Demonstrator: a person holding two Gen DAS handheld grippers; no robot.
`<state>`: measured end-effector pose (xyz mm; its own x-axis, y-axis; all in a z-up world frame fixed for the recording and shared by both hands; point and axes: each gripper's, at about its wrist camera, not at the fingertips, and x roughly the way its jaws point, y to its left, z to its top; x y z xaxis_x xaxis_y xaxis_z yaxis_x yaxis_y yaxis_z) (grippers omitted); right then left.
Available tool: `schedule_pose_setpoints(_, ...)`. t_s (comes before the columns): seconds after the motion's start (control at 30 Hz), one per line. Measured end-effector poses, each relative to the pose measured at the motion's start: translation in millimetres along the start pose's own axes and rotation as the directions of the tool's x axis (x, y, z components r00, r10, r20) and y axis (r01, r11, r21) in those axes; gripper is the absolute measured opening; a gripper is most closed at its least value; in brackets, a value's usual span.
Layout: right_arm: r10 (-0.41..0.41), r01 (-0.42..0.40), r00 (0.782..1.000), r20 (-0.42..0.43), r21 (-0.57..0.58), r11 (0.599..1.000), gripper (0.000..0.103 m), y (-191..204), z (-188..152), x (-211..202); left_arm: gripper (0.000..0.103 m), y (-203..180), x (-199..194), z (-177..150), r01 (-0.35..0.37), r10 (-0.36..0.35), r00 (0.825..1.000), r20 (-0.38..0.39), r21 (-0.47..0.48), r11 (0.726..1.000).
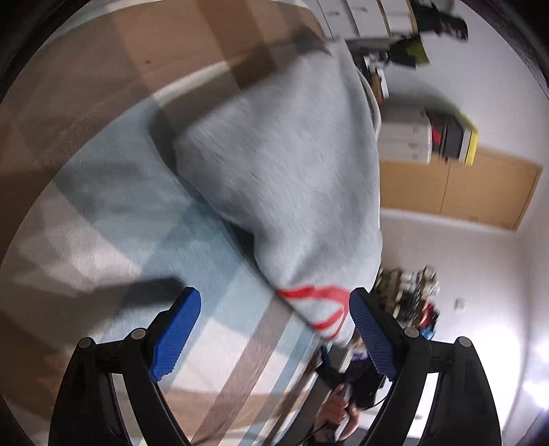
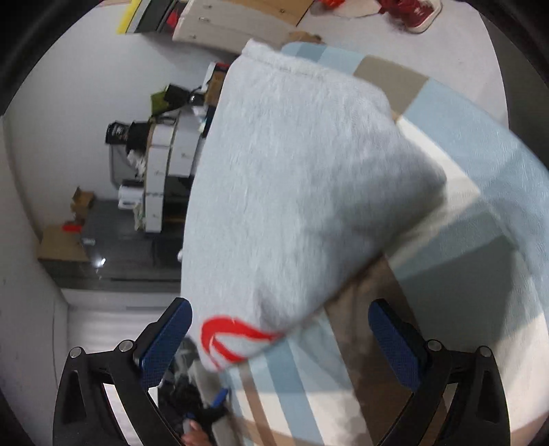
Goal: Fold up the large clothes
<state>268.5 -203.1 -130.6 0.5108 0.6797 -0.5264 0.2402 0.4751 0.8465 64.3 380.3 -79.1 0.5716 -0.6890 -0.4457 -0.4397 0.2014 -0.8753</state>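
A light grey sweatshirt (image 1: 284, 164) with a red print (image 1: 315, 302) lies bunched on a blue, white and brown checked blanket (image 1: 113, 206). My left gripper (image 1: 274, 298) is open. The printed end of the garment reaches between its blue fingertips (image 1: 178, 329), close to the right one, and neither pad presses on it. In the right wrist view the same sweatshirt (image 2: 295, 178) fills the middle, with its red print (image 2: 233, 339) near the left finger. My right gripper (image 2: 279, 305) is open too, and nothing is pinched between its pads.
The blanket (image 2: 480, 212) spreads right of the garment. A person's hand (image 1: 334, 410) holding the other gripper shows low in the left wrist view. A wooden cabinet (image 1: 456, 192), stacked boxes (image 1: 446, 137) and white drawers (image 2: 164, 171) line the walls. Red shoes (image 2: 411, 13) lie on the floor.
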Motion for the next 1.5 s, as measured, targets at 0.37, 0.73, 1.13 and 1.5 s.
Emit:
schedule_pose_setpoints(0.37,-0.165,0.2,0.974,0.156,-0.251,0.947,0.101,45,2,34,0.088,-21,12,45,0.071,-0.068,0.992,0.109,-0.019,0.997)
schedule_pose_setpoints(0.73,-0.222,0.301,0.94,0.26,-0.324,0.897,0.015,53,-12,24,0.005,-36,14,26,0.011,-0.032,0.982,0.184,0.113,0.993)
schedule_pose_setpoints(1.13,-0.291,0.392,0.912,0.29,-0.397,0.83,0.01,78,-55,1,0.004,-26,-14,-1,0.04,-0.064,0.977,0.206,0.119,0.992)
schedule_pose_setpoints(1.5,-0.22,0.261,0.962,0.16,-0.317,0.912,0.007,19,-161,-104,0.004,18,-82,-73,0.057,-0.075,0.99,0.115,0.152,0.987)
